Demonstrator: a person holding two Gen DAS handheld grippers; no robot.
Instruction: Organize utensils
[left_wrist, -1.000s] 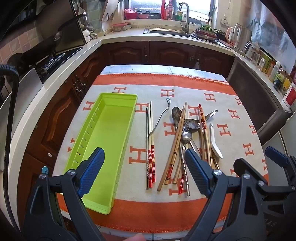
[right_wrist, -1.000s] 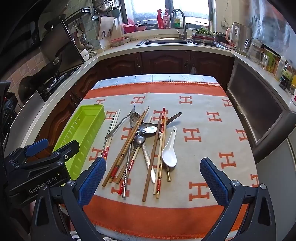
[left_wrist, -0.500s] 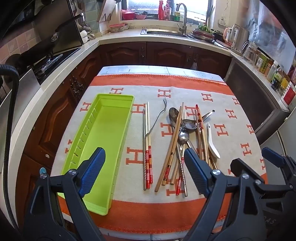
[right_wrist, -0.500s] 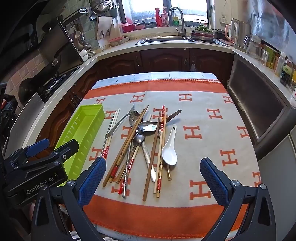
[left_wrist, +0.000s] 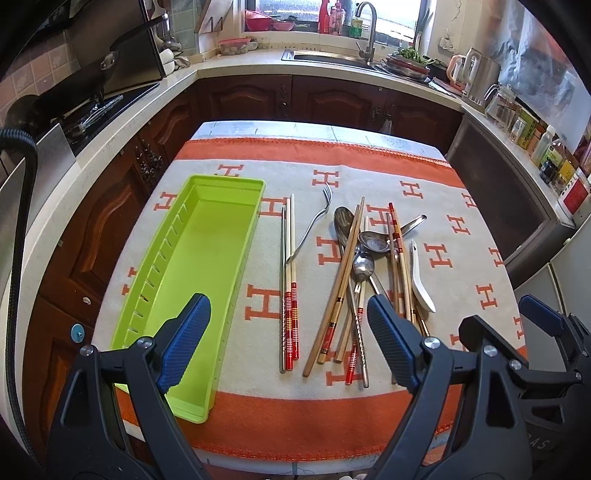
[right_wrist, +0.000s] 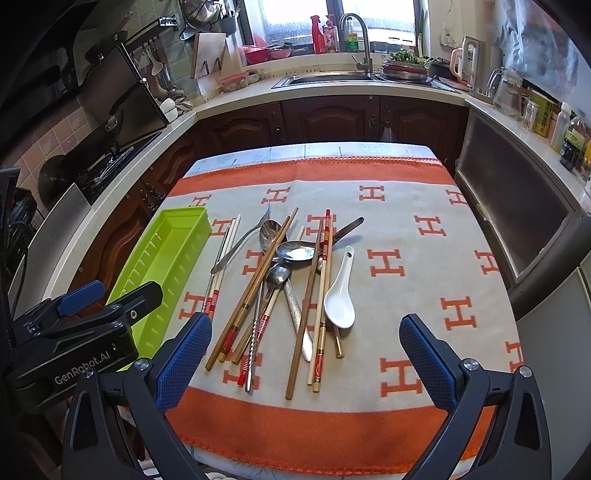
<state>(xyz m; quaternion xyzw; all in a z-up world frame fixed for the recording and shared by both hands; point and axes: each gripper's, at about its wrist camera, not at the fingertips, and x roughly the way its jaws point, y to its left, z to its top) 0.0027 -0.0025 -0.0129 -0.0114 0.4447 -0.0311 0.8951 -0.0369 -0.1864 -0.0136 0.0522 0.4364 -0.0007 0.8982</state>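
Both grippers, left gripper (left_wrist: 288, 339) and right gripper (right_wrist: 306, 354), hover jaws apart, empty. Utensil pile (right_wrist: 288, 288) lies right of the green tray (left_wrist: 207, 266). We'd best lift the topmost chopstick first, pinching near one end.

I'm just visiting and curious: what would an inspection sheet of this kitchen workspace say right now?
Surface: table under an orange and beige cloth.
Job's things: green tray holds nothing; chopsticks, metal spoons and fork lie loose beside it; white spoon at the pile's right edge.
Clutter: nothing seen on the cloth besides the utensils.
Grippers: left gripper and right gripper both open, holding nothing.
Cables: black hose at far left.
Surroundings: sink, stove, kettle, wooden cabinets.
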